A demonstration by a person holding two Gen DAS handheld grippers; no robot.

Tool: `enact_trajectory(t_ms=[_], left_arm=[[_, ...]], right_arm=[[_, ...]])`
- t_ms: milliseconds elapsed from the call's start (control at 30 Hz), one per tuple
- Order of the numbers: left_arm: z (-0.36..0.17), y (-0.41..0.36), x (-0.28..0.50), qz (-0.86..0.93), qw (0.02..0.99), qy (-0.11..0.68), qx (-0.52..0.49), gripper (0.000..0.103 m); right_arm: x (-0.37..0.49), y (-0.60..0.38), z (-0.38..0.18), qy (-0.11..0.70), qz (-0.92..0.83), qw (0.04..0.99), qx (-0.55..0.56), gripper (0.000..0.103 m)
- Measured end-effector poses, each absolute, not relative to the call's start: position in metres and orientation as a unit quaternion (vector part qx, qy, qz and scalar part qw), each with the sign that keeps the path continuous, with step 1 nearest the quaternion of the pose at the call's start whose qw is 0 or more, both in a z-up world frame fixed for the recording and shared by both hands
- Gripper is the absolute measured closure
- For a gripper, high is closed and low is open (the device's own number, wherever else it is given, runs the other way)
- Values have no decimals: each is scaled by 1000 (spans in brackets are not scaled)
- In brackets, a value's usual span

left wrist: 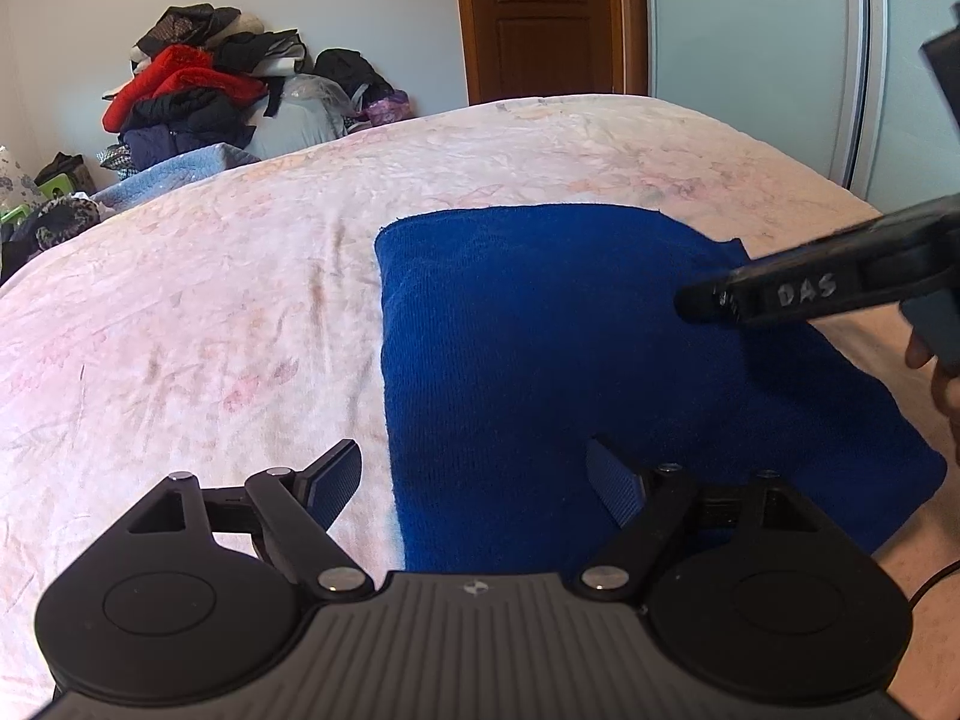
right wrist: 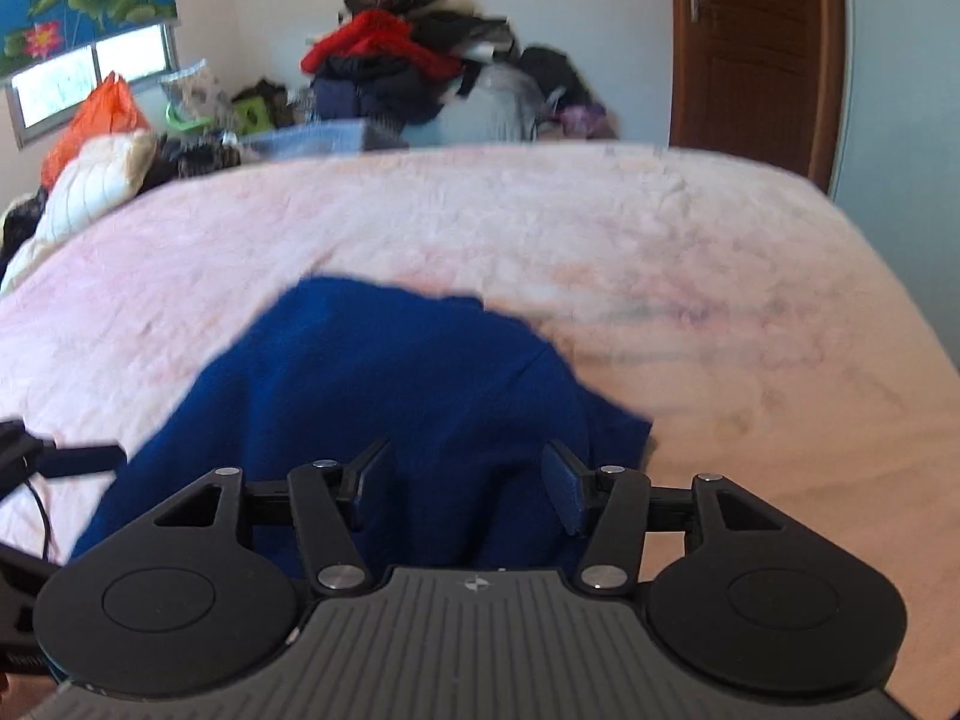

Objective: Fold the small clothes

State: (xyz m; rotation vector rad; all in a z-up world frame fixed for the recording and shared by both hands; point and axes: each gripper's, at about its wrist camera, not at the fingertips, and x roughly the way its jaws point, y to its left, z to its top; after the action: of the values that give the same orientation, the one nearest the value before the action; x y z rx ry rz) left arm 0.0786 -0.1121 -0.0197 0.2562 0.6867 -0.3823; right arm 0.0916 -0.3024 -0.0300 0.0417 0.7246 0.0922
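Observation:
A dark blue knitted garment lies folded into a rough rectangle on the pink bedsheet. My left gripper hovers over its near left edge, jaws wide open with nothing between the pads. My right gripper reaches in from the right above the cloth's far right part. In the right wrist view, the right gripper stands open just above the blue garment, its pads clear of the fabric. The left gripper's finger shows at the left edge.
The bed fills both views. Beyond its far edge sits a heap of clothes, with a brown door to its right. A pillow and an orange bag lie at the far left. A hand holds the right gripper.

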Motion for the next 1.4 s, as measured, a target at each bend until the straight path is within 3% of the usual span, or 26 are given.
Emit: enact_trajectory(t_ms=[267,600,700,833,1000,1100,1167,1233,1267,1400], left_arm=[[0,-84,92,-191,926,313,86,20],[-28,-44,196,-282,845,444,-95,20],[-36,-41,209,-310,826,449,-142,16],[-41,-48,210,-351,807,448,-157,15],[-41,-64,191,-369,825,416,-104,15],[-41,-72,189,-371,827,410,-97,20],[-40,-78,188,-369,829,412,-87,43],[-38,-78,187,-366,832,410,-77,67],[-37,-77,186,-365,834,407,-76,68],[-31,-71,180,-356,843,396,-76,75]], right_arm=[[72,-340,-23,303,17,945,121,34],[64,-384,-66,347,128,873,317,27],[77,-388,-75,343,172,851,358,27],[101,-386,-79,332,228,829,388,25],[111,-380,-75,345,270,820,369,12],[117,-363,-71,353,257,840,321,19],[125,-353,-73,348,253,846,315,26],[136,-345,-77,356,236,849,311,56],[141,-344,-83,361,230,845,321,73],[136,-337,-78,348,219,854,319,73]])
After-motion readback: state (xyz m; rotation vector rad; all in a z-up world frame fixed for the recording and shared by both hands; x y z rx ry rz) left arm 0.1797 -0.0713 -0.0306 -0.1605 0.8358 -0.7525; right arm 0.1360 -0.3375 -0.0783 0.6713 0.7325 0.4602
